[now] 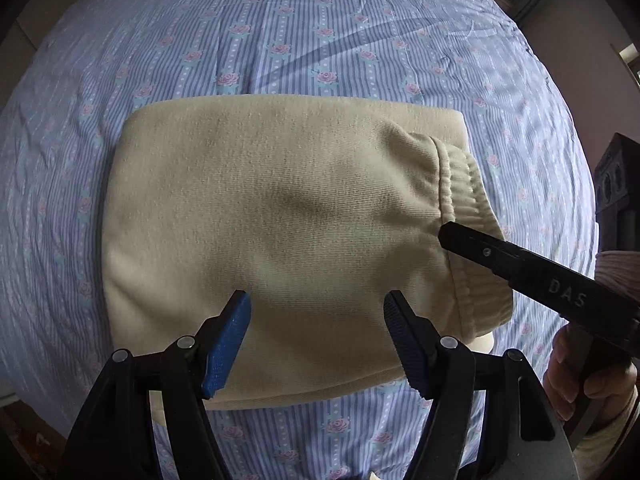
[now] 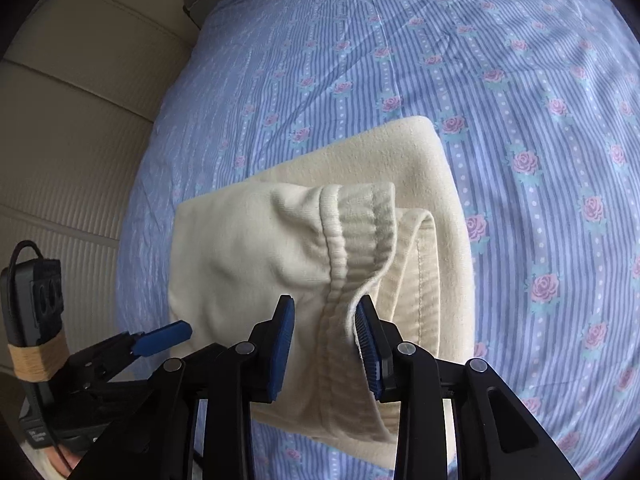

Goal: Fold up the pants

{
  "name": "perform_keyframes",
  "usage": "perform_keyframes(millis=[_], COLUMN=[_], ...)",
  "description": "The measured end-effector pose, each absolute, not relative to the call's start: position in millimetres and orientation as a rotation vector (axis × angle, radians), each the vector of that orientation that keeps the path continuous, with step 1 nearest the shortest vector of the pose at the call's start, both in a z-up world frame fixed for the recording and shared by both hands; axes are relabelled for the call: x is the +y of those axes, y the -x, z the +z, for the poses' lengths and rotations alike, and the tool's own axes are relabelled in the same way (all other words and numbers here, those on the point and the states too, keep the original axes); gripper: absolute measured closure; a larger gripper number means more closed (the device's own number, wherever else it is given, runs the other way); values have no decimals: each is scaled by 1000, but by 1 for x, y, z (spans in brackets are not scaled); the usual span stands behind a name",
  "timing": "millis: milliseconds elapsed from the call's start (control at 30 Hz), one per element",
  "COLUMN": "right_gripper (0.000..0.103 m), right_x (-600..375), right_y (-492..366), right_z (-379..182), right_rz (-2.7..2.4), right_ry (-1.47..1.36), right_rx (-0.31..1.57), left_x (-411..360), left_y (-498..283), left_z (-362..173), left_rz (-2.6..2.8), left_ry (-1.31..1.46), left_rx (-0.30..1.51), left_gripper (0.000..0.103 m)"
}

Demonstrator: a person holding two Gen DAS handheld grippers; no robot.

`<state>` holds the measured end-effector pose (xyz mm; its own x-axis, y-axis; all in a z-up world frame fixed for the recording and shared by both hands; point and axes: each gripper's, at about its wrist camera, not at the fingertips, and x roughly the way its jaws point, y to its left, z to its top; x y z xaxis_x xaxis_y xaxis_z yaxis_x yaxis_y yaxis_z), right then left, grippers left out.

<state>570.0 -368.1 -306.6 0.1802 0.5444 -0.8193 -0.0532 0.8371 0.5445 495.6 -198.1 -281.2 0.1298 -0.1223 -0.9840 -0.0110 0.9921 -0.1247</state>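
Left wrist view: left gripper (image 1: 316, 336) spread wide above one folded pair of cream pants (image 1: 280, 216), touching nothing; right gripper (image 1: 448, 236) seen side-on, tip at the ribbed waistband (image 1: 460, 184). Right wrist view only: right gripper (image 2: 325, 344) spread, waistband (image 2: 356, 236) between two blue ridged pads (image 2: 280, 344), ungripped. Soft knit bundle, rectangular, lying on one striped rose-print bedsheet (image 2: 540, 100).

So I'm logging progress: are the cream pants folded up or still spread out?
Folded. The pants lie as a compact stacked rectangle on the bedsheet, layers showing under the ribbed waistband.
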Motion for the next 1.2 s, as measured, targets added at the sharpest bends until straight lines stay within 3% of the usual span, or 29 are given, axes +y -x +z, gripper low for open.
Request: perform_keyframes(millis=[133,200,333,433,467,500,533,600,633,967,1133,1200], right_gripper=[91,94,96,94,90,76,70,42,38,34,33,22], right_x=[-370,-372,-396,-406,-405,-404,-405,-410,-413,-459,-478,-480], right_y=[-573,-570,-561,-565,-566,-567,-565,-560,-554,-508,-481,-464], right_z=[-328,-318,-289,-311,-321,-328,-329,-323,-321,-325,-292,-277], right_rz=[425,402,368,340,330,321,305,264,233,121,93,117], right_ry=[-520,-503,-436,-431,-423,-411,-400,-395,-386,-371,-412,-440], right_rx=[1383,1360,1268,1332,1360,1378,1379,1361,1350,1393,1326,1275], left_x=[-197,-199,-199,-200,-200,-200,-199,-198,-198,-188,-162,-153], left_y=[-494,-493,-491,-491,-490,-489,-487,-484,-482,-451,-419,-405], left_z=[-279,-279,-280,-286,-288,-289,-291,-293,-295,-306,-299,-294], left_rz=[-77,-79,-81,-64,-60,-59,-59,-57,-54,-46,12,43], left_ry=[121,116,106,101,102,103,105,103,101,110,156,170], left_rx=[1441,1442,1443,1465,1472,1479,1484,1492,1495,1539,1527,1519], left_gripper=[35,35,35,35,35,34,34,33,33,31,31,31])
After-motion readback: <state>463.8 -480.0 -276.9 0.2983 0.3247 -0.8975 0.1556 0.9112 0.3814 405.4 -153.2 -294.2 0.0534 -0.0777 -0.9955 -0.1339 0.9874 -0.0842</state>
